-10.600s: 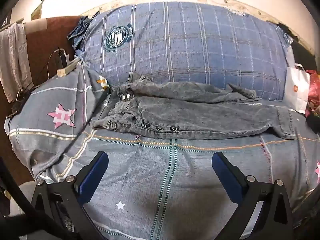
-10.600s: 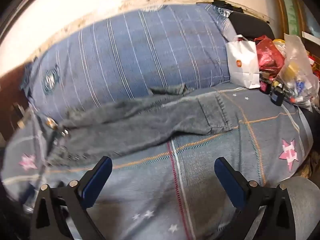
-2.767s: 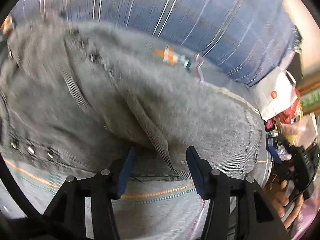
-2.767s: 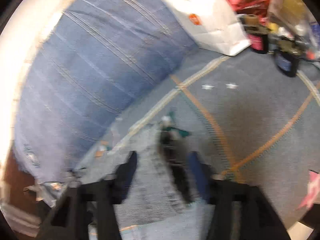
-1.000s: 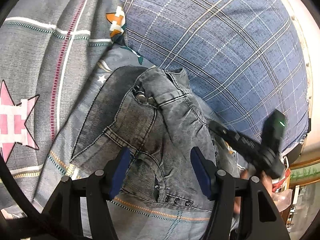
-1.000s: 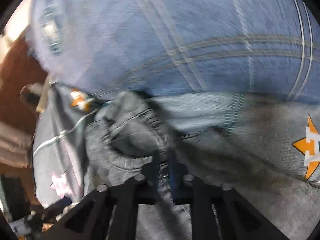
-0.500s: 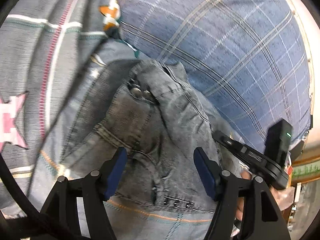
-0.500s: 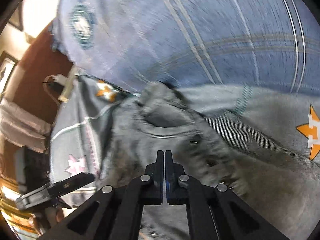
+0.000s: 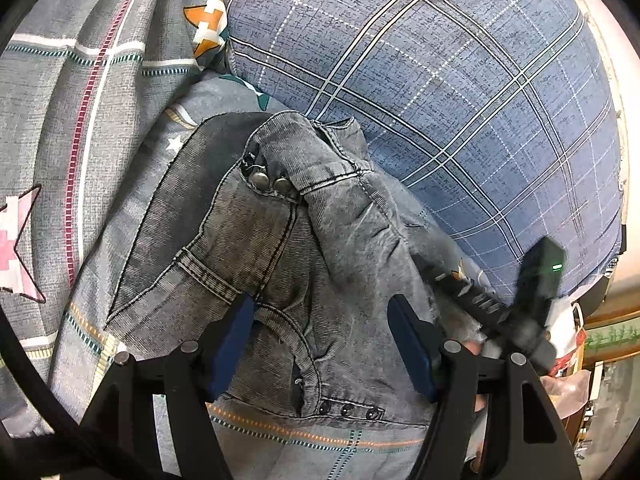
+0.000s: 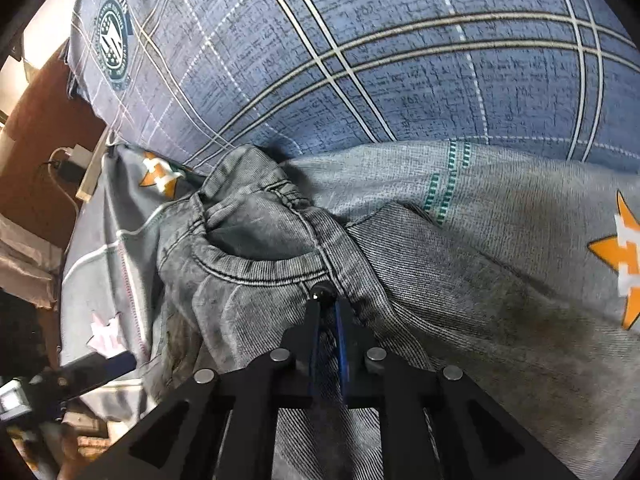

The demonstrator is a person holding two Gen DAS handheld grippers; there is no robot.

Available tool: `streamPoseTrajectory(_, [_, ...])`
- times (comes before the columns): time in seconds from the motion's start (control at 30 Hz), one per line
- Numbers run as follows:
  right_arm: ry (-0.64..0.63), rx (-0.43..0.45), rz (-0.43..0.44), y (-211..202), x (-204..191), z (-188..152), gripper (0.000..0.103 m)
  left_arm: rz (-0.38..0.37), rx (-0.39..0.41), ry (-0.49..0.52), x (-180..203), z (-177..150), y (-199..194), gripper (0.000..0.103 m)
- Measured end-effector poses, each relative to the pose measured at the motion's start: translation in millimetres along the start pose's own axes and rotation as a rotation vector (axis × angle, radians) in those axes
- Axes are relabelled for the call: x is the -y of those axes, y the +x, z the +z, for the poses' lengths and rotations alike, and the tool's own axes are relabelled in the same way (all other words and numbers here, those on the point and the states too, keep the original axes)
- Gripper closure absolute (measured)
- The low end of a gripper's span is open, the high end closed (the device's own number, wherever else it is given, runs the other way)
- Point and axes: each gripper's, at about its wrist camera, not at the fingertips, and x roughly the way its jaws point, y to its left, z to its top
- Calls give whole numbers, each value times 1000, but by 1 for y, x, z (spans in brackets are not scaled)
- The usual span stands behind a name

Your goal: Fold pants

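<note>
I am finishing a lengthwise fold: the pants are lying doubled over on the bed, waistband end toward twelve o'clock against the plaid pillow. My right hand-held gripper is nearly closed but just opening, its narrow jaws letting go of the denim by a rivet, while my left hand-held gripper is hanging wide over the seat with nothing pinched. Next, I judge, I should be backing both off and taking the leg end toward three o'clock to bring it across.
</note>
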Motion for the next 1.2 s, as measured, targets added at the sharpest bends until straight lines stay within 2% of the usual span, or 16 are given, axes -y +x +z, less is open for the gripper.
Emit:
streamPoseTrajectory(0.1, [4,75,26,-17,2,13,93,2,1,-2,-1,-1,1,33])
streamPoseTrajectory(0.2, [19,72,68,-15,5,23,93,5,2,1,0,-1,2,33])
streamPoseTrajectory(0.3, [47,76,173,-16,8,27,92,11,6,3,-1,-1,2,33])
streamPoseTrajectory(0.33, [64,79,220,-15,9,27,83,13,7,1,-1,-1,2,33])
streamPoseTrajectory(0.37, [80,86,244,-15,10,26,45,13,7,-1,-2,-1,2,33])
streamPoseTrajectory(0.4, [98,94,267,-14,10,25,18,14,6,-1,-2,-2,2,33])
streamPoseTrajectory(0.43, [113,100,298,-13,11,24,0,14,5,-2,-3,-2,2,33])
streamPoseTrajectory(0.5, [151,95,329,-11,14,23,0,13,5,-2,-3,-2,2,33])
streamPoseTrajectory(0.57, [169,99,274,-10,18,25,0,17,9,-1,-3,-3,1,33])
streamPoseTrajectory(0.7, [156,-14,185,8,25,33,6,21,8,0,-3,-3,2,33])
streamPoseTrajectory(0.73, [142,-42,149,12,27,35,16,23,6,-1,-4,-3,3,33])
streamPoseTrajectory(0.9, [71,-101,54,26,21,46,29,29,4,-12,-5,-2,5,33])
streamPoseTrajectory(0.93, [34,-110,24,26,15,48,43,28,0,-13,-6,-2,6,33])
streamPoseTrajectory(0.97, [2,-115,-2,25,10,49,72,29,0,-16,-6,-2,6,33])
streamPoseTrajectory(1.03, [-15,-119,-10,23,6,49,88,34,4,-20,-7,-1,6,33])
streamPoseTrajectory(1.2, [45,-141,83,28,22,42,84,43,8,-19,-7,-1,7,33])
